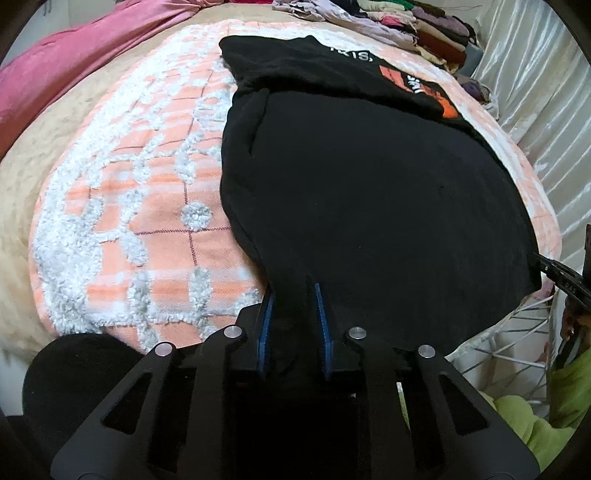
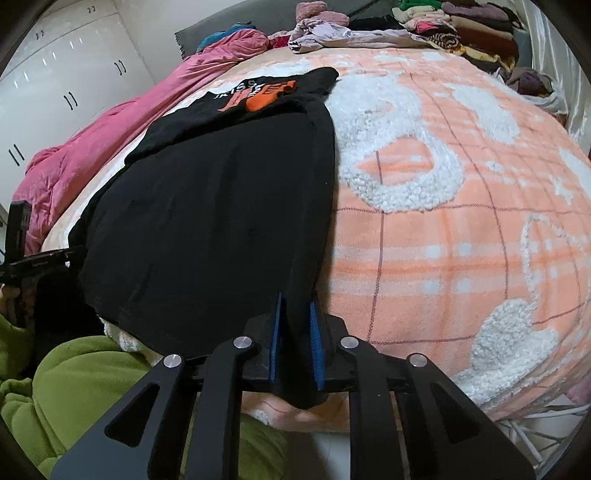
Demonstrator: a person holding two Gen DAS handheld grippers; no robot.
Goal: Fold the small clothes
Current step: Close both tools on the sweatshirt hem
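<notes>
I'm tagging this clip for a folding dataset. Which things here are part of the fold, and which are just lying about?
In the job:
black shirt
left gripper, shut on its near hem
right gripper, shut on the hem too

Lying about:
orange blanket under the shirt
pink duvet
clothes pile
white wardrobe

We see the left tool [image 1: 293,291] clamped on the near hem of a black shirt [image 1: 369,206], the cloth pinched between its blue pads [image 1: 266,321]. The shirt lies spread on an orange-and-white tufted blanket [image 1: 147,206] covering the bed, its far part folded over and showing white letters and an orange print [image 1: 417,86]. At the right edge we make out the right tool [image 1: 554,269] at the hem's other corner, a green sleeve [image 1: 532,424] below it, and piled clothes [image 1: 424,26] at the far end beside a pink quilt [image 1: 74,62].
</notes>
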